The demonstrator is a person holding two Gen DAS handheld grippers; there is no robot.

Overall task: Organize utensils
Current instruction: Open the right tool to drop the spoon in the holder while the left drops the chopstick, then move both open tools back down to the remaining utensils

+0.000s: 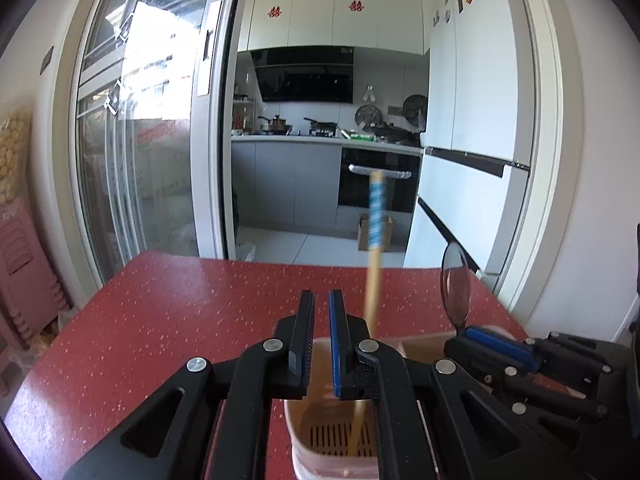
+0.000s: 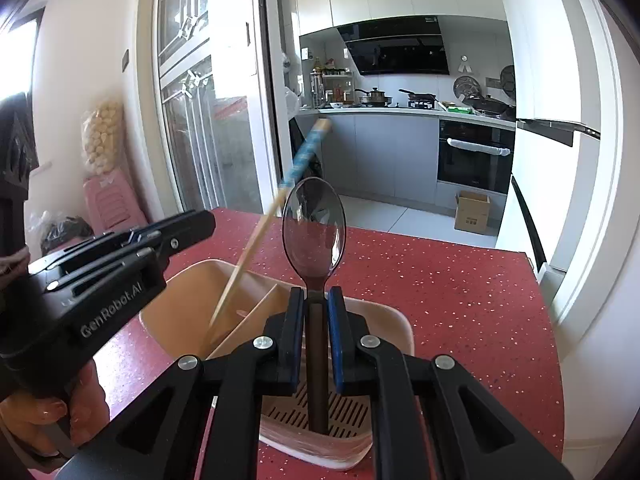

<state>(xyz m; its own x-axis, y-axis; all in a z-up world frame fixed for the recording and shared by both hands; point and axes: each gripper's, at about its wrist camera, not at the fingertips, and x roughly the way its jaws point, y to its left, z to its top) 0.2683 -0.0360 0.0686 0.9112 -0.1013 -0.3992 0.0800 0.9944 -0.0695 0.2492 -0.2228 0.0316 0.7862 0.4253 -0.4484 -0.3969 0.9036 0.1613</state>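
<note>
- Red speckled table [image 1: 160,320] carries a beige utensil holder [image 2: 192,292] with a divider through its middle and a slotted floor.
- My left claw [image 1: 321,344] hovers over the holder's left compartment, its jaws parted by a narrow gap with nothing between them.
- In the left wrist view a chopstick [image 1: 374,248] with a blue-patterned top stands in that left compartment, just right of my left claw and not touching it; it looks blurred.
- In the right wrist view the same chopstick leans up and to the right out of the left compartment, its top crossing behind the spoon bowl.
- Beside it, my right claw [image 2: 316,340] is clenched on the dark handle of a spoon [image 2: 314,224].
- The spoon stands upright with its clear grey bowl above the claw and its handle end down on the slotted floor of the holder's right compartment.
- From the left wrist view, the spoon bowl rises at the right, above my right claw, which sits close beside my left one.
- Beyond the table's far edge, an open sliding glass door [image 1: 132,160] leads into a kitchen with a dark oven [image 2: 474,156] and a cardboard box [image 2: 472,212] on its floor.
</note>
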